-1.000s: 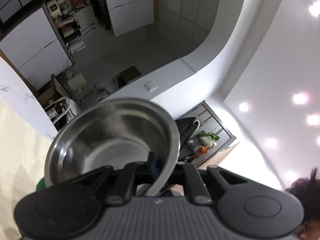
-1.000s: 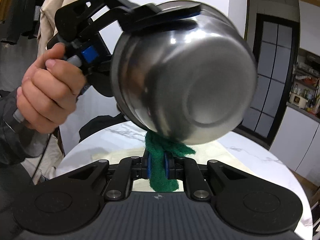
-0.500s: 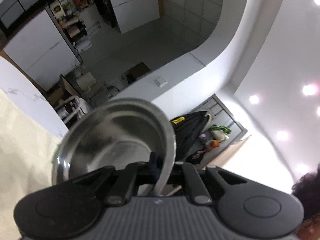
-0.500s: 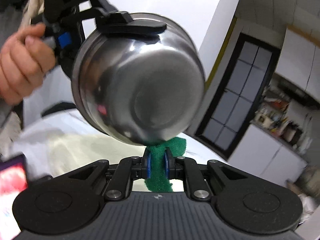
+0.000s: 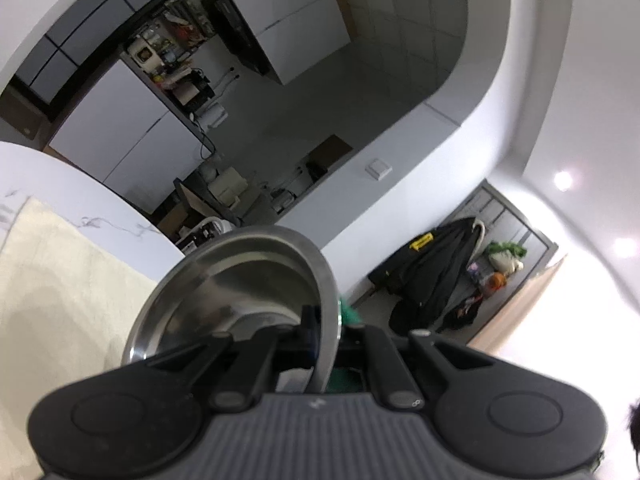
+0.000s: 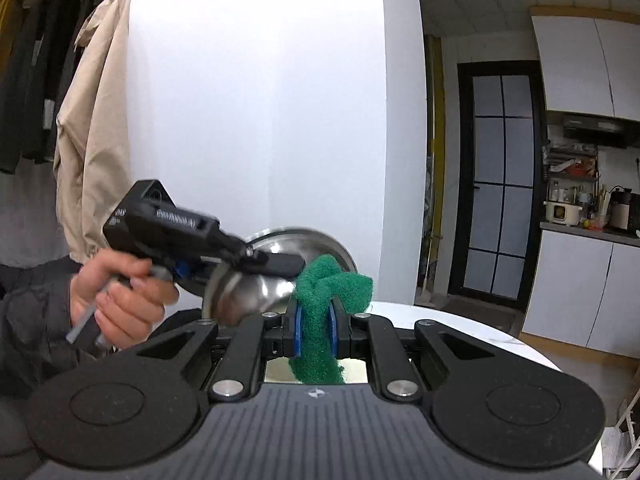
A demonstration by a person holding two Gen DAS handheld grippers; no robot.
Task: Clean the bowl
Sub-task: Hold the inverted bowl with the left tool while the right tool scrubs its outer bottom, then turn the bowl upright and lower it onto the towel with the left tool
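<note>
The jaws of the left gripper (image 5: 326, 330) are closed on the rim of the bowl (image 5: 240, 288), one finger inside the wall and one outside. The jaws of the right gripper (image 6: 314, 322) are narrow and pinch a folded green scrub pad (image 6: 332, 284), whose free end stands up above the fingertips.

The bowl is a steel one and it is held in the air, above the white marble bench (image 5: 80, 184) and the cream mat (image 5: 52, 280) that lies on it. In the right wrist view the bowl (image 6: 256, 288) is just left of the pad, and the pad seems to touch its outer wall or to be very close; motion blur makes this hard to tell. The person's hand (image 6: 120, 300) holds the handle of the left gripper.

What could go wrong: the bowl hangs from one narrow pinch on a thin, smooth rim. A hard push from the pad may turn the bowl in the jaws or make it slip out and fall on the bench. The pad is soft and folded, so it may also bend away and only slide over the metal.

The bowl is tilted on its side. Its opening looks toward the left gripper's camera, and its bottom points away, roughly toward the pad. The bowl is round, so it has no real long axis; its centre line lies near horizontal.
</note>
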